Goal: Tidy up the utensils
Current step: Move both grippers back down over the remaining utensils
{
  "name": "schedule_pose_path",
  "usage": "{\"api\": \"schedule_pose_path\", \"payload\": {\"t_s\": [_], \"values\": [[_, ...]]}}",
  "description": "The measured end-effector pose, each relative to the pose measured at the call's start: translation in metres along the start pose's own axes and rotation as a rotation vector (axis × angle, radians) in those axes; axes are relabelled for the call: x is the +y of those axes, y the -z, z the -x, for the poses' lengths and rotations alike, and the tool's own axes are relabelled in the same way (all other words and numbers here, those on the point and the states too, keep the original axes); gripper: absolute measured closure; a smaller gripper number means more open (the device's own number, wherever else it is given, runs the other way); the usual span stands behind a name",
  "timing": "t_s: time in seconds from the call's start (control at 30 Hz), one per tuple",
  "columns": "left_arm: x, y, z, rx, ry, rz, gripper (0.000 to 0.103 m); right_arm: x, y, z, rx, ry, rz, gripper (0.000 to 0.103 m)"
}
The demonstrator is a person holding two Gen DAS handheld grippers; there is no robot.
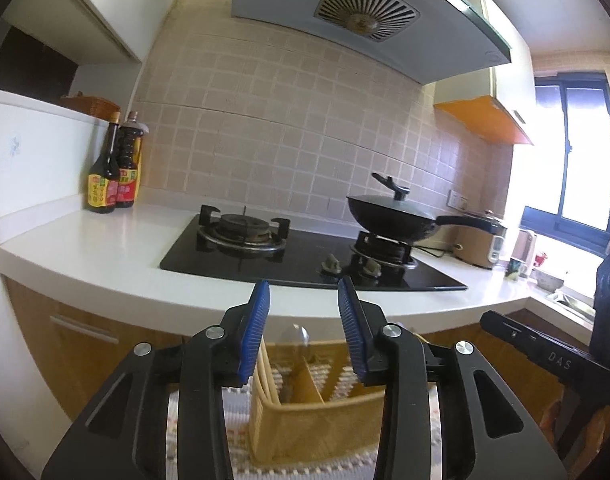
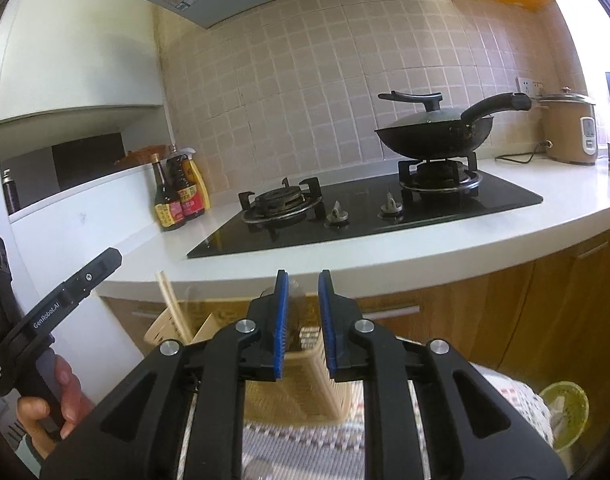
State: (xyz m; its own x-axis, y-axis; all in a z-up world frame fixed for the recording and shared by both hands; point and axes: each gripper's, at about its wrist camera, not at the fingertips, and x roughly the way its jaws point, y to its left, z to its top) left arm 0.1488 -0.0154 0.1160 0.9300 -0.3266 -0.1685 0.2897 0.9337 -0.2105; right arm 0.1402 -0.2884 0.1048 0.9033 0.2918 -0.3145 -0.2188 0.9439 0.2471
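Below the white countertop, on a woven mat, stands the tan utensil holder, and both grippers hang over it. Furthest left in the right wrist view is the person's left hand, wrapped round the handle of the left gripper. That tool's blue pads stand wide apart with nothing between them; in its own view the holder's slanted dividers show through the gap, with a blurred spoon bowl rising above the holder's far edge. Pale chopsticks lean up out of the holder's left compartment, their tips in front of the counter edge. Right of them, the right gripper is parted only narrowly; a blurred rounded utensil sits in the gap by its left pad, but whether the pads touch it I cannot tell. On the counter beyond, from left to right: sauce bottles against the wall, the black gas hob, a lidded wok on the right burner, and a rice cooker. Low at the far right sits a green bowl.
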Motion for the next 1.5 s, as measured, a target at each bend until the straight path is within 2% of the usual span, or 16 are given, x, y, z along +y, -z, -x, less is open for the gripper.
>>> {"api": "schedule_pose_path", "payload": {"t_s": [0.03,0.1,0.17,0.27,0.43,0.57,0.77,0.87,0.93,1.07,1.23,1.5], "values": [[-0.001,-0.001,0.005,0.009,0.01,0.001,0.068,0.002,0.001,0.005,0.015,-0.006,0.0,0.089],[-0.003,0.0,0.014,0.043,0.043,0.008,0.06,0.005,0.002,0.015,0.041,-0.017,-0.002,0.089],[-0.004,0.002,0.023,0.087,0.085,0.016,0.047,0.008,0.007,0.027,0.068,-0.023,-0.009,0.089],[-0.011,0.014,0.036,0.197,0.138,-0.022,0.047,0.011,0.014,0.04,0.101,-0.03,-0.021,0.087],[-0.009,0.041,0.047,0.342,0.106,-0.065,0.047,0.013,0.04,0.061,0.163,0.002,-0.024,0.059],[0.001,0.067,0.049,0.445,0.072,-0.06,0.047,0.012,0.064,0.063,0.264,0.02,-0.025,0.059],[0.013,0.116,0.037,0.669,0.031,-0.047,0.054,0.009,0.104,0.049,0.503,0.102,-0.026,0.059],[0.016,0.134,0.029,0.762,0.033,-0.038,0.054,0.003,0.124,0.045,0.584,0.111,-0.034,0.059],[0.017,0.144,0.025,0.807,0.03,-0.046,0.055,0.001,0.136,0.046,0.613,0.129,-0.038,0.064],[0.012,0.158,0.021,0.859,0.03,-0.084,0.067,-0.006,0.153,0.048,0.66,0.129,-0.061,0.067],[0.007,0.168,0.015,0.89,-0.001,-0.136,0.067,-0.006,0.16,0.045,0.679,0.128,-0.046,0.067],[0.005,0.173,0.013,0.902,-0.006,-0.181,0.069,0.01,0.166,0.039,0.692,0.149,0.041,0.067]]}}
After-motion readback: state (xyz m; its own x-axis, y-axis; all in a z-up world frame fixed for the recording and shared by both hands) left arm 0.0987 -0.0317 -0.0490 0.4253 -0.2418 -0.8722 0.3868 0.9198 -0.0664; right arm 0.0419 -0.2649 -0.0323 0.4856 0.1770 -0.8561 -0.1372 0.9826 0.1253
